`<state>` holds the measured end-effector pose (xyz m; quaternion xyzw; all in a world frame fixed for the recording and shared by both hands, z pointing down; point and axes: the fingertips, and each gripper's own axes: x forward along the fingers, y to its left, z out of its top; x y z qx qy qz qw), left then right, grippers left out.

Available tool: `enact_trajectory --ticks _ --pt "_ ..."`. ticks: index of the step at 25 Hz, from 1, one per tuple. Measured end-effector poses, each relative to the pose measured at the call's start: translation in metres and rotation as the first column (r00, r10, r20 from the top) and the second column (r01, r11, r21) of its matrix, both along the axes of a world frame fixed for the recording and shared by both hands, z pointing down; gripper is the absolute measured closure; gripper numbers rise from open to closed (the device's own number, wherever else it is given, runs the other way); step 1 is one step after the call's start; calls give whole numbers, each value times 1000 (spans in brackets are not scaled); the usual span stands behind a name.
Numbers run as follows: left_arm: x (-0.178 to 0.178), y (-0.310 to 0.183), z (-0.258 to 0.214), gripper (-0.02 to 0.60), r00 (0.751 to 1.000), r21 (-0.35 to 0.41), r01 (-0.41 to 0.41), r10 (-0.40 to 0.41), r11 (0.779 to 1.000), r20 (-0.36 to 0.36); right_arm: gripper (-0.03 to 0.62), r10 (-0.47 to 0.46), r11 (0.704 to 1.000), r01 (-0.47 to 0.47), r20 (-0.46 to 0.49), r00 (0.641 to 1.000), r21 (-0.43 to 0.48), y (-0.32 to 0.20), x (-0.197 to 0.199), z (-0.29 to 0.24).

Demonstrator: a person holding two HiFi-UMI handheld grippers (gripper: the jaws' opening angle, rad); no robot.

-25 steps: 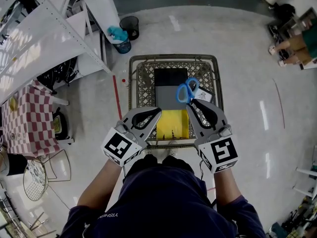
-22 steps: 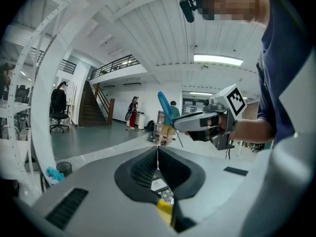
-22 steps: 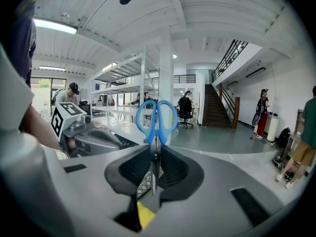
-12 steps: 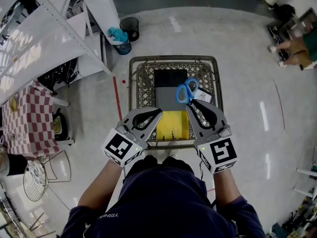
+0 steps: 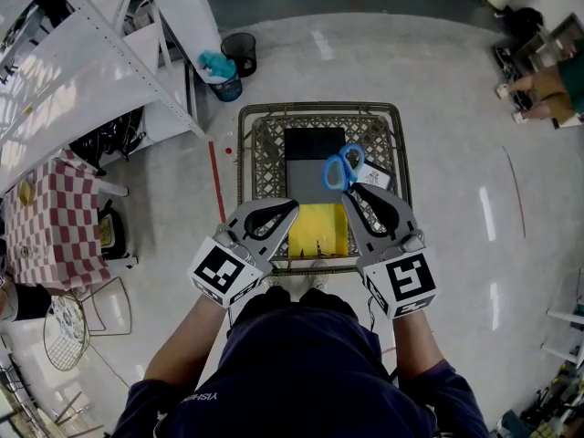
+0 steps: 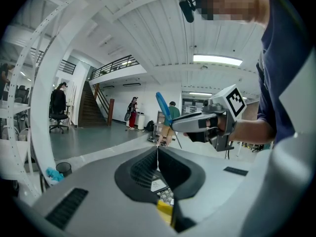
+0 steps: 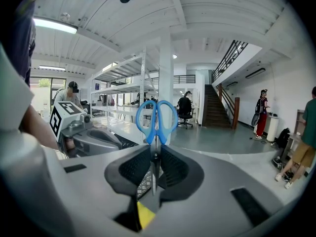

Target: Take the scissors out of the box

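Right hand-held gripper [image 7: 155, 154] clamps the scissors [image 7: 156, 117] by their closed blades, blue handles jutting past its tips; light, stiff, probably slick steel, best pinched near the pivot, while the left hand-held gripper [image 6: 158, 149] beside it is closed and empty.

Counted: two grippers, the left gripper [image 5: 293, 204] and the right gripper [image 5: 352, 190]; one pair of scissors [image 5: 344, 168]; one wire basket [image 5: 245, 153]. In it: one dark panel [image 5: 313, 153], one yellow item [image 5: 318, 228] and, seemingly, one small card [image 5: 380, 177], poorly resolved. On the floor: one black bin [image 5: 239, 48] and one blue-filled bin [image 5: 223, 80].
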<state>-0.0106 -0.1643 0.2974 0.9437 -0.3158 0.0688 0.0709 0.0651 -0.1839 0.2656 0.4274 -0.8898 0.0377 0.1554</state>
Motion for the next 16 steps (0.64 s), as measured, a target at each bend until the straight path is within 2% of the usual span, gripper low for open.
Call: enact_trajectory --ticks 16 --pt "-1 3 1 557 1000 0 -5 5 1000 3 514 -10 1000 10 1 1000 -2 3 -4 3"
